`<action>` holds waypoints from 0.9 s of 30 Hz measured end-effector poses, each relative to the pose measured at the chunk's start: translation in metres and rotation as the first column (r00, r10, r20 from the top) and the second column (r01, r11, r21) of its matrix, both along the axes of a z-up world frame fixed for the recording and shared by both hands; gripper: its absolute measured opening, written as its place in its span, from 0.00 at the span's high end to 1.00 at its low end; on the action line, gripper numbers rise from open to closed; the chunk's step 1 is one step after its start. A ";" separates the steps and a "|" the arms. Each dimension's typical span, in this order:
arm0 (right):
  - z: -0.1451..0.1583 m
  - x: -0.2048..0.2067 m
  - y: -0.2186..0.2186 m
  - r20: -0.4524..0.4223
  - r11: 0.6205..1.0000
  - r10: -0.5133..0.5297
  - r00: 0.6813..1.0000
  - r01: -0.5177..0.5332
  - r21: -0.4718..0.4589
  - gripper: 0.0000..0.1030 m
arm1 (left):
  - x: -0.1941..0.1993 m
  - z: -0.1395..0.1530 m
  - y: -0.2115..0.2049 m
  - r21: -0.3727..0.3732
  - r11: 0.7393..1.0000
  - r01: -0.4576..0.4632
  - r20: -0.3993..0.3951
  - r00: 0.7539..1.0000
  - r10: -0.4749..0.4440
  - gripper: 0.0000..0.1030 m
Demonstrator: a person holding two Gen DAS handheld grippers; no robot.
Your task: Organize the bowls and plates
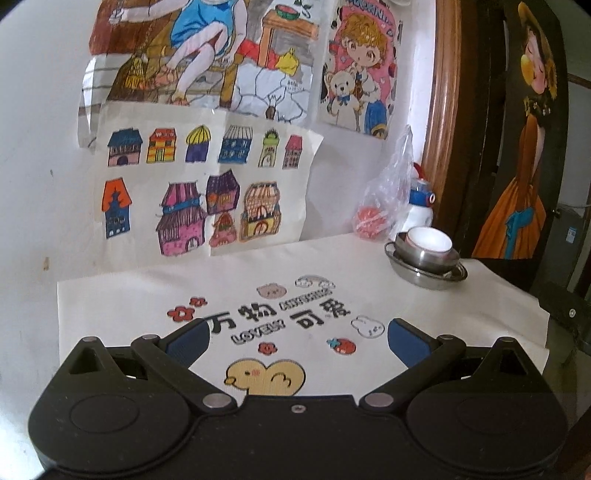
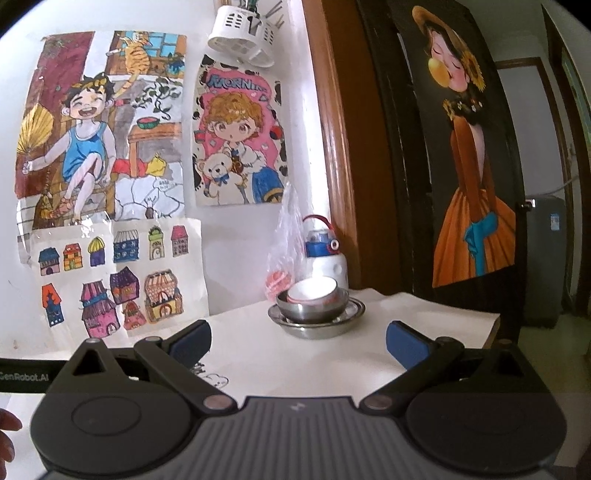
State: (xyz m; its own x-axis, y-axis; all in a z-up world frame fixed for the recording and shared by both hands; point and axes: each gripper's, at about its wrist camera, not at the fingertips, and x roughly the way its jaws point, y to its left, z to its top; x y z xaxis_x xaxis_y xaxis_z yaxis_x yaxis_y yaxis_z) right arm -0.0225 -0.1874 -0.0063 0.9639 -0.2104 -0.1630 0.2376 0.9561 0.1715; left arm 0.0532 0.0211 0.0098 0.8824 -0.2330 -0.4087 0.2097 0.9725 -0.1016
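- Stainless steel shallow plate (image 1: 424, 275) (image 2: 317, 325) sits at far right corner of the table, on a cream printed cloth (image 1: 184, 295) (image 2: 258, 350).
- Steel bowl (image 1: 426, 258) (image 2: 314, 308) is nested in that plate; white ceramic bowl with reddish rim band (image 1: 428, 240) (image 2: 312, 290) is nested inside the steel bowl. Three-piece stack, upright.
- Left gripper (image 1: 297, 334): black linkage arms, blue-padded fingers (image 1: 404, 341) spread wide, nothing between them. Hovers over the cloth's cartoon print, stack well apart to its front right.
- Right gripper (image 2: 297, 338): same build, blue pads (image 2: 404, 343) wide apart, holding nothing. Stack lies ahead, roughly centred between the fingers but beyond the tips, not touching.
- Clear plastic bag with pink-red contents (image 1: 384, 199) (image 2: 282, 254) stands just behind the stack against the wall.
- White bottle with blue collar and red strap (image 1: 419, 201) (image 2: 325, 254) is just beside the bag, to its right, also behind the stack.
- Coloured children's drawings (image 1: 192, 177) (image 2: 122, 273) are taped to the white wall behind the table: houses sheet low, boy with fan and girl with teddy above.
- White slotted utensil holder (image 2: 242, 35) hangs on the wall above the drawings, right wrist view only.
- Brown wooden door frame (image 1: 441, 110) (image 2: 332, 147) is right of the wall; dark door with a painting of a girl in an orange dress (image 1: 524, 166) (image 2: 472, 166) beyond it.
- Cloth print shows Chinese characters, yellow duck-heart, strawberry, flowers.
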 end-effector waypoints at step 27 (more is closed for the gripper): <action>-0.019 0.007 0.006 -0.080 0.999 0.029 0.996 -0.026 0.035 0.00 | 0.001 -0.014 -0.004 0.058 0.997 -0.042 -0.040 0.998 0.045 0.01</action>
